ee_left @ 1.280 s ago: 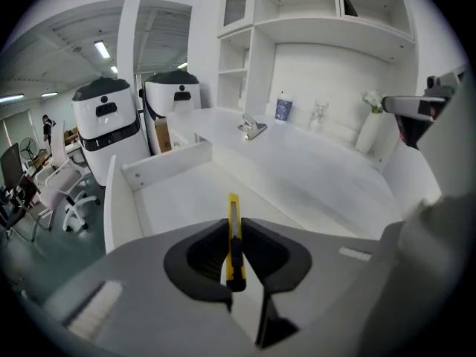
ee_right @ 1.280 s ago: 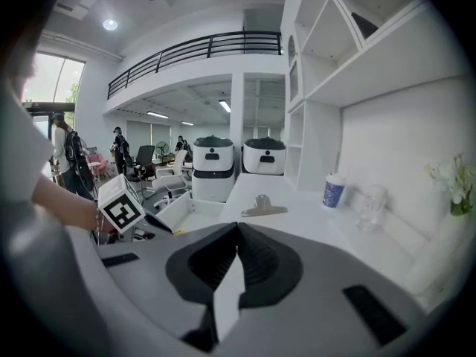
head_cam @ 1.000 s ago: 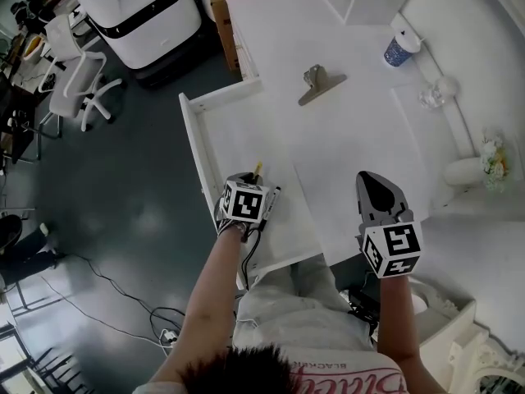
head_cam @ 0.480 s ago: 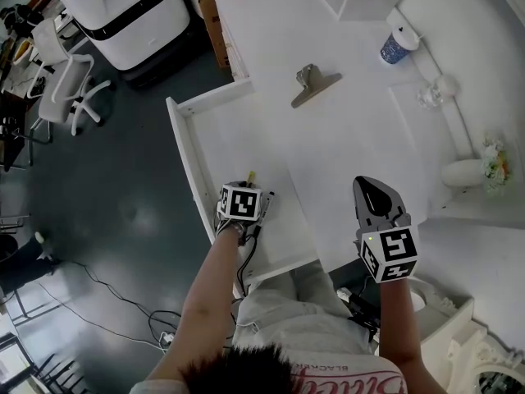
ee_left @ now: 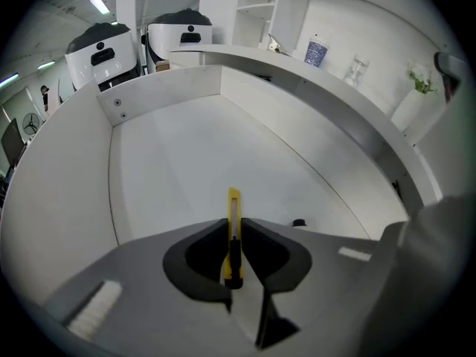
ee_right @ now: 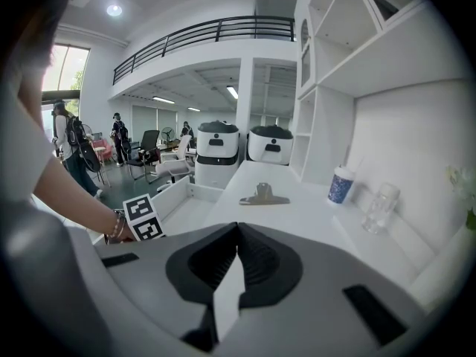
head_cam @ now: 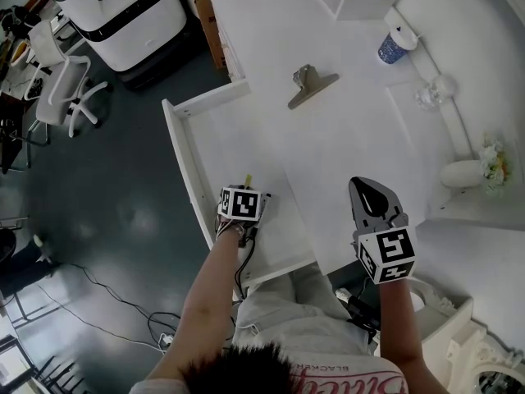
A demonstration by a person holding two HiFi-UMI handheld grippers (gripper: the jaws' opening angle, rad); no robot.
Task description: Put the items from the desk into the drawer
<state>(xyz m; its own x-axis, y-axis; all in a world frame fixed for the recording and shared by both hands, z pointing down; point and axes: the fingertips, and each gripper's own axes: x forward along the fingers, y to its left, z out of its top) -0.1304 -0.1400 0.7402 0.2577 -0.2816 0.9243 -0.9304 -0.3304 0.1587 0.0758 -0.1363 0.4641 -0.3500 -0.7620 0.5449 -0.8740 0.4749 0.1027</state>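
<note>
- Down in the open drawer (head_cam: 182, 150), toward its near end, the left gripper (ee_left: 235, 245) now sits lower than it did a second ago. In the head view its marker cube looks smaller and closer to the drawer floor.
- Its jaws stay pinched almost together on a yellow utility knife (ee_left: 233, 208), whose tip pokes out ahead of them over the bare drawer floor. The grip shows no change.
- I judge the knife to be about ready to set down. Opening the jaws is what remains for this item.
- Over the near edge of the desk (head_cam: 344, 150), the right gripper (ee_right: 236, 253) has barely shifted. Its jaws are closed with nothing between them.
- A binder clip (head_cam: 310, 84) lies near the middle of the desk, so more is left to clear.
- Whether the knife already touches the drawer floor I cannot tell, as the jaws cover its rear end.
- From the head view the cube and hand cover all but the knife's yellow tip.
- A small dark spot (ee_left: 298, 222) beside the jaws is too small to identify.
</note>
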